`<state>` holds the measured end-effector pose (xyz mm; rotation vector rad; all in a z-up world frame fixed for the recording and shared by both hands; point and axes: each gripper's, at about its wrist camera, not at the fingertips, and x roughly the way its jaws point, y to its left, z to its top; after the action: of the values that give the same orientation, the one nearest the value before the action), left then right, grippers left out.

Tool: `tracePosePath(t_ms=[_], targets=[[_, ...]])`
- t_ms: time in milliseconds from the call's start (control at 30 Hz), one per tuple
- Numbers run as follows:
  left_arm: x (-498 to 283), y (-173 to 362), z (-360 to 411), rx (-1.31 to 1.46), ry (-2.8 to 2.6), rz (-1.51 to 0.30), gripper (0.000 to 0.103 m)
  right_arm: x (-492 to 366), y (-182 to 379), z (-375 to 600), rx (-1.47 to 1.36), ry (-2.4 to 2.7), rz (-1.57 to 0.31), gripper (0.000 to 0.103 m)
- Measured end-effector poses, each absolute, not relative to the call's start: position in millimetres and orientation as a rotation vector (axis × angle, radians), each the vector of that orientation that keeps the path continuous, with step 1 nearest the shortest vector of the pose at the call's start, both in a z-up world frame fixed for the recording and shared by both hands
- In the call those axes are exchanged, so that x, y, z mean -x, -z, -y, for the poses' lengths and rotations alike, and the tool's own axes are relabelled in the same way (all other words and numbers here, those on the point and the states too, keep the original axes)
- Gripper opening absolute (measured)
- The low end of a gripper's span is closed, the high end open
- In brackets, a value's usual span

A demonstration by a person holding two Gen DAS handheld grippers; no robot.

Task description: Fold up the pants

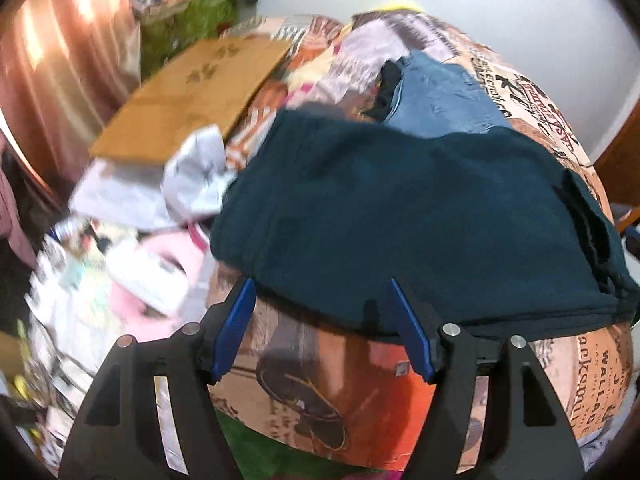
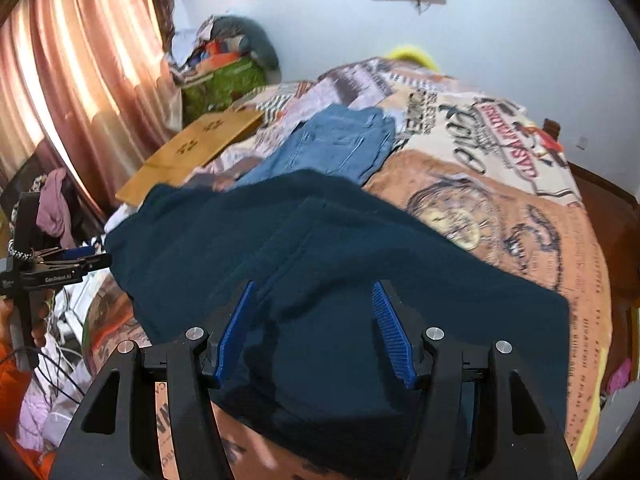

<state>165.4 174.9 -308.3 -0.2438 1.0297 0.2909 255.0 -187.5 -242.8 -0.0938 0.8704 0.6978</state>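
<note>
Dark teal pants (image 1: 400,208) lie spread across the printed bedspread (image 1: 320,380), folded over themselves with a layered edge at the right. My left gripper (image 1: 322,292) hovers open at their near edge, blue pads apart and nothing between them. In the right wrist view the same pants (image 2: 340,264) fill the middle, and my right gripper (image 2: 314,294) is open just above them, gripping no cloth. The left gripper (image 2: 60,268) shows at the left edge of that view, in a person's hand.
Folded blue jeans (image 2: 336,148) lie behind the pants. A flat cardboard sheet (image 1: 192,96) rests at the bed's far left. Loose clothes and bags (image 1: 120,272) pile up left of the bed, below a pink curtain (image 2: 60,60). A white wall (image 2: 480,20) stands behind.
</note>
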Motion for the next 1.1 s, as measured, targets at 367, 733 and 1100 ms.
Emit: tracePosePath(t_ms=[367, 733, 1100], targets=[[-163.6, 353.2, -195.0, 0.521, -0.247, -1.072, 0.068, -253.1, 266.6, 169.9, 0.157, -0.681, -0.980, 0.057], [-198.1, 360.2, -197.6, 0.522, -0.279, -1.028, 0.072, -253.9, 269.7, 166.8, 0.137, -0.682, -0.990, 0.058], [-213.2, 349.6, -188.4, 0.450, -0.283, -0.967, 0.021, -253.0, 269.9, 165.8, 0.131, -0.683, -0.987, 0.058]])
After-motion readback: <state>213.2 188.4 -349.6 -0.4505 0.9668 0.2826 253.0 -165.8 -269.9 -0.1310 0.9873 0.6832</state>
